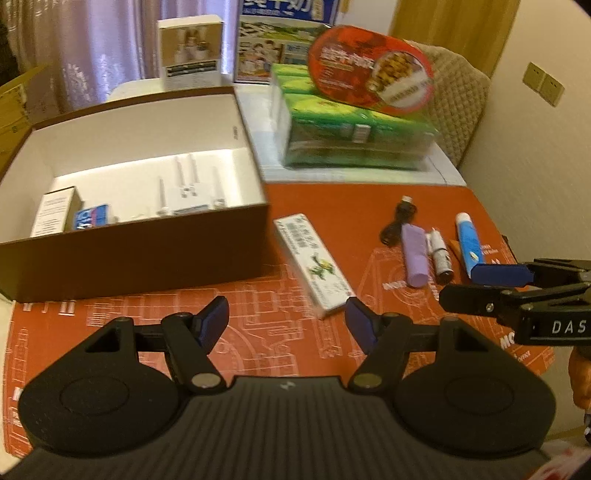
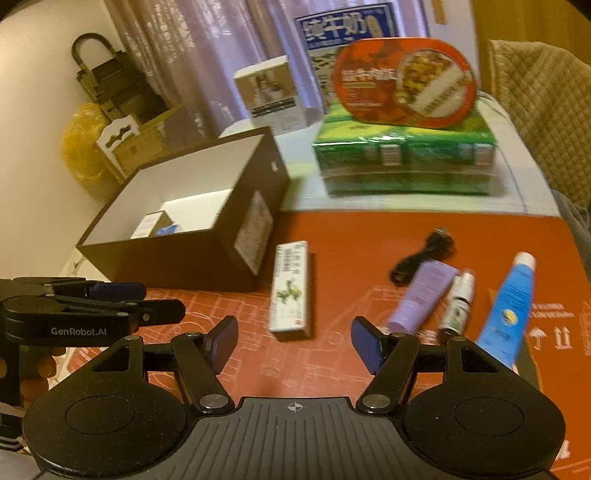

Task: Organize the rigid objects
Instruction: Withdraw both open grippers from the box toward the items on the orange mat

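Observation:
A brown open box [image 1: 140, 254] [image 2: 192, 258] stands at the left of the red mat and holds small boxes and white parts. Loose on the mat lie a long white carton [image 1: 314, 258] [image 2: 291, 288], a black cable [image 1: 399, 218] [image 2: 421, 254], a purple tube [image 1: 415, 254] [image 2: 421, 295], a small white bottle [image 1: 439, 254] [image 2: 458, 302] and a blue tube [image 1: 468, 243] [image 2: 511, 306]. My left gripper [image 1: 286, 323] [image 2: 147, 299] hovers open just short of the carton's near end. My right gripper [image 2: 293, 345] [image 1: 461, 284] is open too, near the tubes, with nothing between its fingers.
Behind the mat a green multipack [image 1: 354, 133] [image 2: 402, 162] carries a red oval tin [image 1: 369, 70] [image 2: 406, 81]. A white carton [image 1: 190, 51] and a blue milk box [image 2: 343, 29] stand at the back. A quilted chair back [image 1: 450, 96] is on the right, a yellow bag [image 2: 81, 147] on the left.

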A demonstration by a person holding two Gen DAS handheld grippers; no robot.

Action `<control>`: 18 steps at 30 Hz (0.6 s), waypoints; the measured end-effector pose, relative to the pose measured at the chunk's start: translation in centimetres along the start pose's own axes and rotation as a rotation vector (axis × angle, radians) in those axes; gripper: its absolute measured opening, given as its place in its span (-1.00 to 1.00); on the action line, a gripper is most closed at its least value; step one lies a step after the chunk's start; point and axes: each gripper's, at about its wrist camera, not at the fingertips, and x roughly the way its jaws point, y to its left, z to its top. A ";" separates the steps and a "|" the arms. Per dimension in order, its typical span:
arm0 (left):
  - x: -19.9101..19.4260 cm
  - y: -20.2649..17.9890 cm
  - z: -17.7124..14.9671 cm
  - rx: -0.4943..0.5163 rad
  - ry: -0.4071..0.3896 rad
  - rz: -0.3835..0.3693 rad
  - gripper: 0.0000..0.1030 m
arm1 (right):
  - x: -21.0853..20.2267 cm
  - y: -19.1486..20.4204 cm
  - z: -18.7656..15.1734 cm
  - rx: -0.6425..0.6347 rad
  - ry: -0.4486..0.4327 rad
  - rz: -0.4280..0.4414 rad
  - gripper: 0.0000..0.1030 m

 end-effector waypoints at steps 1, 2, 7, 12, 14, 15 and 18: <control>0.2 -0.4 0.0 0.005 0.003 -0.003 0.28 | -0.2 -0.4 -0.1 0.007 0.000 -0.005 0.26; 0.4 -0.8 -0.1 0.009 0.005 -0.005 0.28 | -0.5 -0.9 -0.2 0.016 0.001 -0.013 0.26; 1.6 -2.8 -0.2 0.027 0.015 -0.017 0.28 | -1.7 -3.2 -0.7 0.051 0.001 -0.050 0.26; 3.0 -4.1 -0.2 0.038 0.018 -0.019 0.28 | -2.4 -5.5 -1.2 0.083 0.011 -0.095 0.26; 3.6 -4.5 -0.1 0.042 0.021 -0.018 0.28 | -2.5 -6.4 -1.3 0.097 0.016 -0.114 0.26; 4.0 -4.7 -0.1 0.043 0.021 -0.015 0.28 | -2.6 -6.8 -1.4 0.103 0.017 -0.122 0.26; 5.6 -5.1 0.1 0.046 0.030 0.002 0.28 | -2.6 -8.1 -1.6 0.116 0.023 -0.156 0.26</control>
